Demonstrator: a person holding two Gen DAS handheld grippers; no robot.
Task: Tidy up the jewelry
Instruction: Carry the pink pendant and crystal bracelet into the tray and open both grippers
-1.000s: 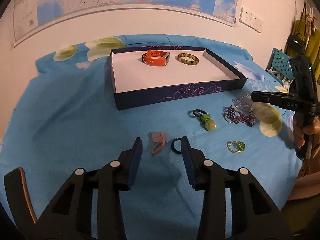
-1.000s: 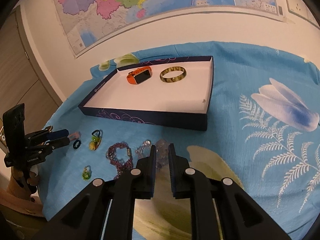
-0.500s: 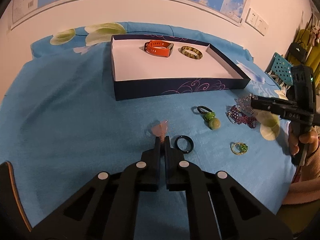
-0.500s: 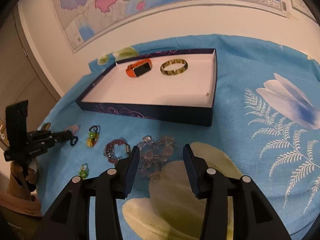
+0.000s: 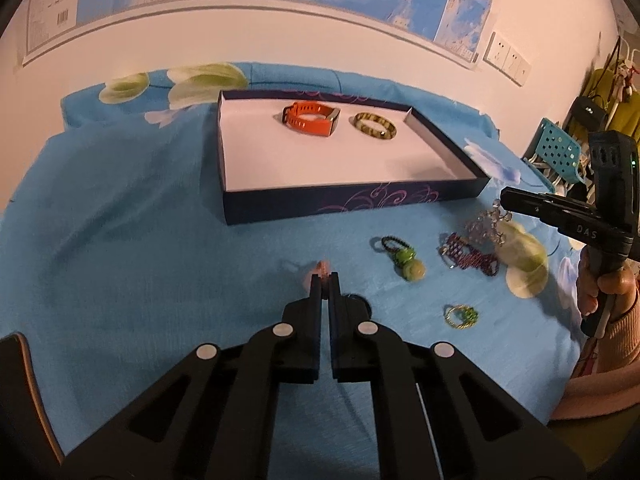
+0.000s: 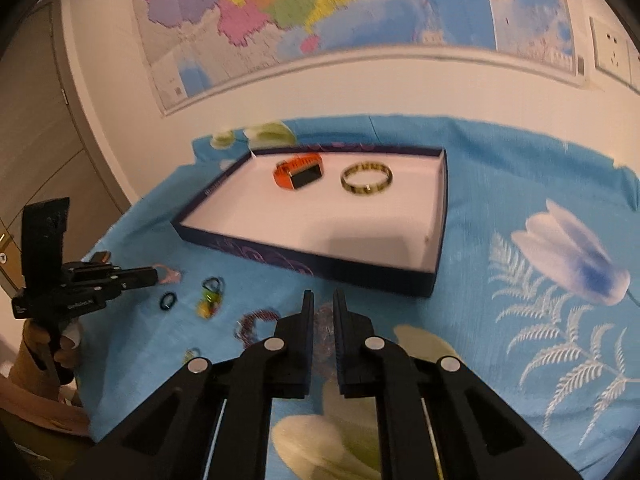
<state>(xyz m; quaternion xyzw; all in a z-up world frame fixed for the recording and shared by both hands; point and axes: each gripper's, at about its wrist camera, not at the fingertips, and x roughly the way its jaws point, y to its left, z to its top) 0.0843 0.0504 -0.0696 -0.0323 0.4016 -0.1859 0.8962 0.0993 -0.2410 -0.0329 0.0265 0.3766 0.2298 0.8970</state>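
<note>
while the left tongs (image 5: pixel 325 278) pinch a small pink clip (image 5: pixel 321 269) just above the blue tabletop (image 5: pixel 140 264), the right tongs (image 6: pixel 323 298) hang narrowly parted over a clear bead bracelet (image 6: pixel 325 326), gripping nothing. the tray (image 5: pixel 352 199) lies ahead of both, holding an orange watch (image 5: pixel 311 119) and a striped bangle (image 5: pixel 375 126).

One tray (image 5: pixel 420 196), two bands inside — orange watch (image 5: pixel 310 119), striped bangle (image 5: pixel 375 126) — six pieces outside
</note>
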